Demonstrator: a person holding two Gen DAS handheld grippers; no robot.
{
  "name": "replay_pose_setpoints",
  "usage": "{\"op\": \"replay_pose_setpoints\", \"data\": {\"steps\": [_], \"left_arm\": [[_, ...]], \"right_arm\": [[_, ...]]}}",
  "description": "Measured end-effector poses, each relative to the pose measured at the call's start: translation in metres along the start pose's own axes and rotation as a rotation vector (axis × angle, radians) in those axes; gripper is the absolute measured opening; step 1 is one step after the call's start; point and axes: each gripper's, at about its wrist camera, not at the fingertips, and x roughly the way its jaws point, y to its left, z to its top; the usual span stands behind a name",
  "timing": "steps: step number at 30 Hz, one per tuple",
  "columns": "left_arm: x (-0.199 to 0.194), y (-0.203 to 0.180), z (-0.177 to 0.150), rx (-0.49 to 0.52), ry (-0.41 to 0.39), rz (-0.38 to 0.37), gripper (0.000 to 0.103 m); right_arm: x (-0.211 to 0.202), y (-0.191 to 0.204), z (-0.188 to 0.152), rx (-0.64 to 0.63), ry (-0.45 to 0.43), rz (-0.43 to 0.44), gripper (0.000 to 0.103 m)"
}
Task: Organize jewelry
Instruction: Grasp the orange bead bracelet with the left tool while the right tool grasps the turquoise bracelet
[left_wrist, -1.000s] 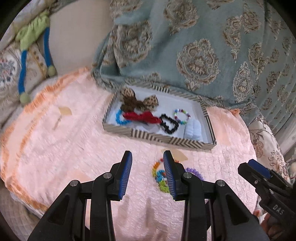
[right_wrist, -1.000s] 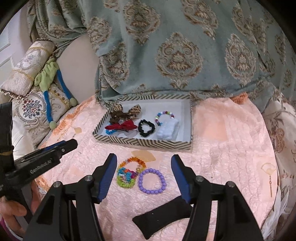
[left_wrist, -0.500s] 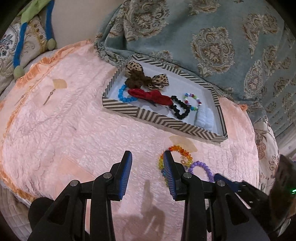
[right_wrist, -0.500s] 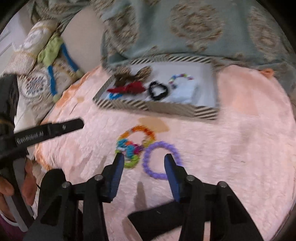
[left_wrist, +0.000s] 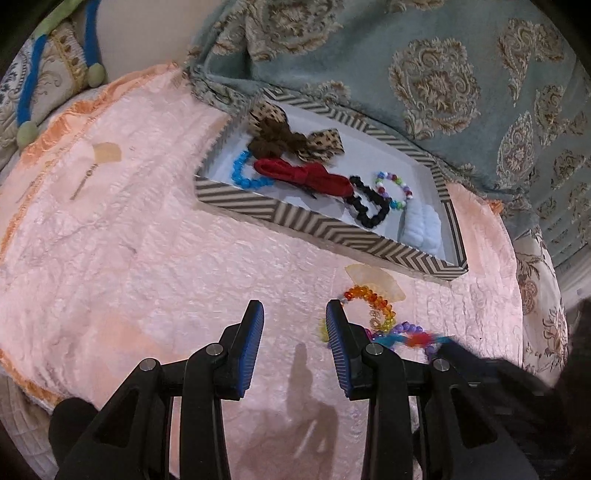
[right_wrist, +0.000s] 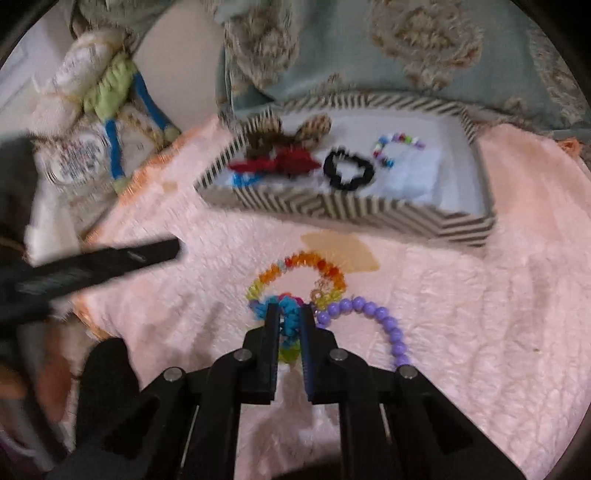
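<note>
Right tongs (right_wrist: 290, 325) pinch the multicolour bracelet (right_wrist: 286, 317) on the pink cloth (right_wrist: 461, 314) — left tongs (left_wrist: 295, 347) gape, holding nothing

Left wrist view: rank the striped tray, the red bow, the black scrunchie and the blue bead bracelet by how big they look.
1. Striped tray, by far the largest.
2. Red bow.
3. Black scrunchie.
4. Blue bead bracelet, partly hidden under the bow, so its full size is uncertain and it may match the scrunchie.
</note>
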Motion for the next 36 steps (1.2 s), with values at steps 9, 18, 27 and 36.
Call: {"op": "replay_pose_setpoints", "data": {"steps": [9, 18, 27, 36], "left_arm": [[0.051, -0.035, 0.0, 0.132, 0.095, 0.01, 0.023], [0.058, -0.027, -0.003, 0.129, 0.095, 0.025, 0.0], [-0.002, -0.023, 0.0, 0.122, -0.013, -0.019, 0.0], [-0.049, -0.033, 0.011, 0.161, -0.125, 0.022, 0.0]], "right_arm": [[-0.078, -0.019, 0.018, 0.052, -0.174, 0.01, 0.01], [-0.091, -0.036, 0.024, 0.085, -0.205, -0.001, 0.01], [-0.101, -0.026, 0.023, 0.071, -0.222, 0.003, 0.01], [-0.112, -0.01, 0.027, 0.038, -0.234, 0.002, 0.01]]}}
